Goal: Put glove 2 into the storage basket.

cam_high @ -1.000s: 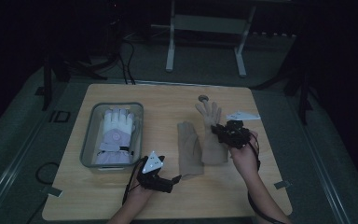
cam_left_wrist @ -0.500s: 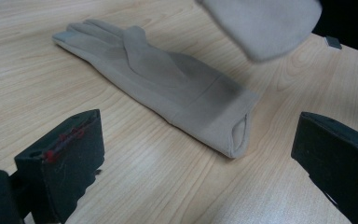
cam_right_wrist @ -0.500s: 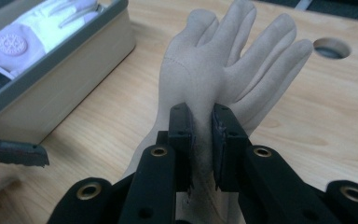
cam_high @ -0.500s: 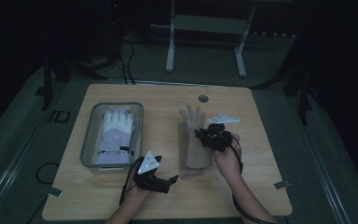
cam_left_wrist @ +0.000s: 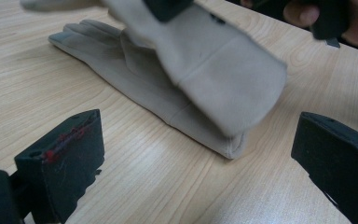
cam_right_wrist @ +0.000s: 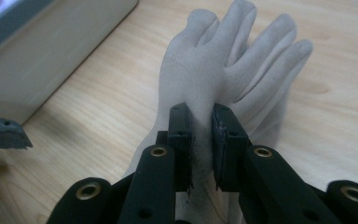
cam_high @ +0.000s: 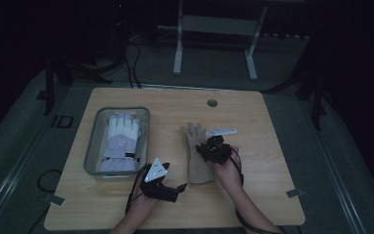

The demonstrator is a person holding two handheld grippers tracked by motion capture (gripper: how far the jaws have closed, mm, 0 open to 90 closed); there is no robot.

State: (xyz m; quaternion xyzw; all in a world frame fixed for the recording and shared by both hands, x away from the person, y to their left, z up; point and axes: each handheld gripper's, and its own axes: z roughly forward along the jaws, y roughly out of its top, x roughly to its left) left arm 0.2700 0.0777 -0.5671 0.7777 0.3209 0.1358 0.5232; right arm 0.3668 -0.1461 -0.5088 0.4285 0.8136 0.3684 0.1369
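While the right gripper (cam_right_wrist: 200, 140) squeezes one tan glove (cam_right_wrist: 223, 60), it now hangs over the other glove (cam_left_wrist: 135, 88).

It came from farther right, so the pair is nearly stacked mid-table. The left gripper (cam_left_wrist: 196, 154) waits beside them, jaws wide, holding nothing.

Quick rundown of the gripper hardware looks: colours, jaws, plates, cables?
Both grippers are black. The left gripper has blocky jaws, one smeared red, a pale three-cornered plate on top and a dark trailing cable. The right gripper has narrow flat jaws, ringed pivot holes and a similar plate. Forearms are bare.
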